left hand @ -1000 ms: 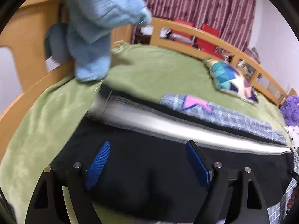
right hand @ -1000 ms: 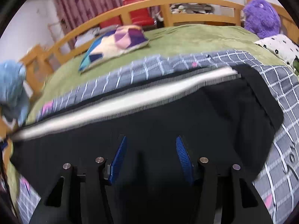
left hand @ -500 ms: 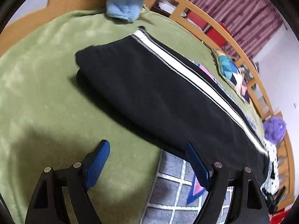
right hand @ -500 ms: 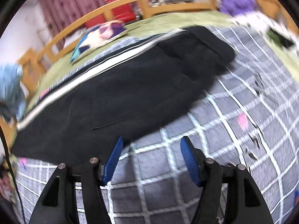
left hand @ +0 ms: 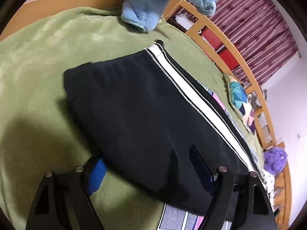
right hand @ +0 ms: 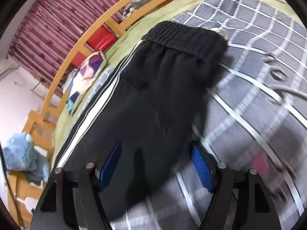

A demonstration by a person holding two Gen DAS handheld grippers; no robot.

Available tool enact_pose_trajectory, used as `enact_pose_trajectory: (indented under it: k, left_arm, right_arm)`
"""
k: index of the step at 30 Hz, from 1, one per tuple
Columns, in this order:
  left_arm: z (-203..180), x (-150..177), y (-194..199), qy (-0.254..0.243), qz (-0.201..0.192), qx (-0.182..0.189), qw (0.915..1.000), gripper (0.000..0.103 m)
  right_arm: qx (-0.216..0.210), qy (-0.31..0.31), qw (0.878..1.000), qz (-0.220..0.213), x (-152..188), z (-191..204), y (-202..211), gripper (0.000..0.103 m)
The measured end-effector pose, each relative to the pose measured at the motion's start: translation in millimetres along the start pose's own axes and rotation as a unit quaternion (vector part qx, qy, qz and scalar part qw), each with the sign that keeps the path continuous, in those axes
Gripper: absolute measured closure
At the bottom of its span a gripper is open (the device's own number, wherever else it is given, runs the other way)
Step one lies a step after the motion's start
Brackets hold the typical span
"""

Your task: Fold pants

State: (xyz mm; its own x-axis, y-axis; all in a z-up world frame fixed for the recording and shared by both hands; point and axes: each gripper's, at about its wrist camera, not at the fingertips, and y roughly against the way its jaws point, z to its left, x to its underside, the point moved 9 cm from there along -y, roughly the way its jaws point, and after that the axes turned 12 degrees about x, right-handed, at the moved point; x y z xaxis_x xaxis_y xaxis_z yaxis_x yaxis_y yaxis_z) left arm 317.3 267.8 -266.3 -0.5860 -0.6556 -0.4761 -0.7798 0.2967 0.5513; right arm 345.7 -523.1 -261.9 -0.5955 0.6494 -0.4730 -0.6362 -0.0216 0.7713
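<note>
Black pants (left hand: pixel 138 115) with a white side stripe (left hand: pixel 193 97) lie folded lengthwise on the bed. The left wrist view shows the leg-cuff end. The right wrist view shows the pants (right hand: pixel 145 103) with the elastic waistband (right hand: pixel 184 36). My left gripper (left hand: pixel 147 170) is open and empty; its jaws straddle the near edge of the pants by the cuff end. My right gripper (right hand: pixel 156 163) is open and empty, over the near edge of the pants below the waistband.
The bed has a green blanket (left hand: pixel 44 53) and a grey checked quilt (right hand: pixel 259 61). A blue plush (left hand: pixel 159 2) hangs at the wooden bed frame (right hand: pixel 92 38). A colourful pillow (right hand: pixel 86 74) and a purple plush (left hand: pixel 274 159) lie at the far side.
Both grippers pulled back off the pants, then turned and closed in again. The left now straddles the cuff-end edge; the right swung toward the waistband end. Both stayed open.
</note>
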Motion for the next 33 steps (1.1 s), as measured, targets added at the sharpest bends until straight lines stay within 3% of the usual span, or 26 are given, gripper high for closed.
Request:
enact_pose_trajectory:
  k: [2, 3, 4, 7, 11, 14, 17, 19, 23, 25, 26, 28, 29, 31, 33]
  left_arm:
    - [2, -6, -6, -0.004, 0.002, -0.021, 0.9998, 0.050]
    - [6, -10, -9, -0.002, 0.003, -0.041, 0.9992, 0.078]
    - [6, -14, -12, 0.005, 0.008, -0.040, 0.9991, 0.090]
    - [-11, -27, -2, -0.001, 0.011, -0.036, 0.9993, 0.093]
    - [-58, -41, 47, -0.037, 0.008, 0.004, 0.9993, 0.093]
    - [-73, -25, 93, -0.069, 0.014, -0.004, 0.9975, 0.093]
    - [-67, 7, 125, -0.069, 0.032, 0.001, 0.9971, 0.092]
    - [-52, 32, 134, -0.070, 0.047, -0.008, 0.9964, 0.092]
    - [-12, 82, 124, -0.078, 0.089, -0.085, 0.9893, 0.089]
    - [3, 95, 128, -0.087, 0.097, -0.125, 0.9835, 0.065]
    - [8, 102, 135, -0.080, 0.102, -0.149, 0.9802, 0.060]
    - [4, 105, 146, -0.089, 0.098, -0.152, 0.9796, 0.049]
    - [-1, 107, 152, -0.101, 0.092, -0.149, 0.9795, 0.046]
    - [-12, 111, 162, -0.112, 0.079, -0.147, 0.9796, 0.030]
    - [-23, 118, 165, -0.110, 0.077, -0.130, 0.9823, 0.030]
  right_arm:
    - [0.002, 0.002, 1.000, -0.010, -14, 10, -12, 0.033]
    - [0.007, 0.001, 1.000, -0.011, -20, 13, -18, 0.051]
    - [0.022, 0.002, 1.000, -0.017, -25, 15, -24, 0.081]
    - [0.051, 0.017, 0.998, -0.022, -39, 23, -22, 0.089]
    - [-0.004, 0.034, 0.997, -0.069, -62, 41, 61, 0.090]
    - [0.012, 0.068, 0.994, -0.080, -56, 37, 107, 0.090]
    - [0.019, 0.078, 0.994, -0.068, -36, 3, 140, 0.090]
    - [0.020, 0.075, 0.996, -0.048, -16, -26, 148, 0.089]
    - [0.036, 0.066, 0.997, 0.035, 41, -79, 122, 0.086]
    - [0.037, 0.060, 0.996, 0.049, 58, -96, 114, 0.071]
    - [0.032, 0.052, 0.997, 0.050, 67, -103, 117, 0.067]
    - [0.030, 0.044, 0.997, 0.047, 80, -113, 129, 0.047]
    - [0.029, 0.045, 0.998, 0.033, 82, -117, 139, 0.044]
    - [0.020, 0.037, 0.999, -0.011, 76, -124, 156, 0.026]
    - [0.007, 0.008, 1.000, -0.028, 68, -134, 157, 0.020]
